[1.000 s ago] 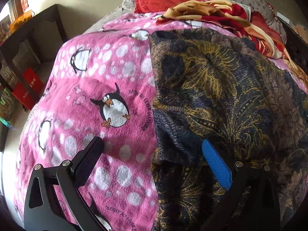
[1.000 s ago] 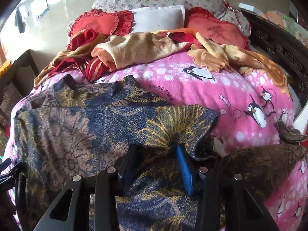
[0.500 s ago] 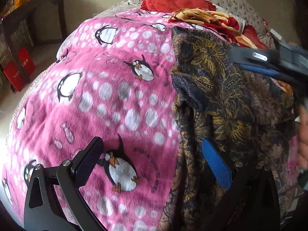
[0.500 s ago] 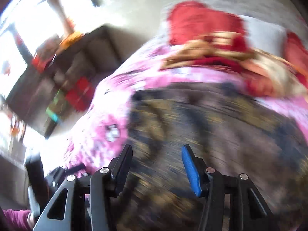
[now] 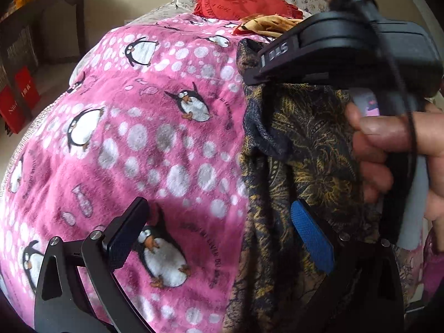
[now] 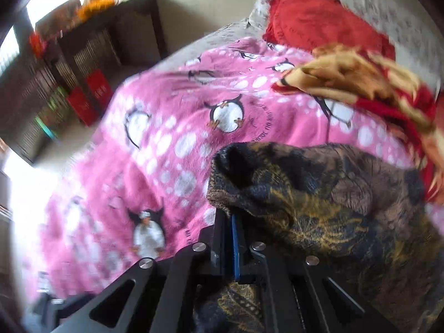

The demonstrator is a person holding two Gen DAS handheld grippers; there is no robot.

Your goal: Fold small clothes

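Garment [image 6: 319,202] edge pinched in right tool [image 6: 231,222], over blanket [image 6: 172,144].

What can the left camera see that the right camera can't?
Only the left wrist view shows a hand holding the right tool, plus the left tool standing open over the pink penguin blanket. Only the right wrist view shows the right tool's pads pressed together on the edge of the dark patterned garment. Both show the blanket, garment and red cushion.

Daylight from left; right wrist view motion-blurred; fisheye edges dark, curved.
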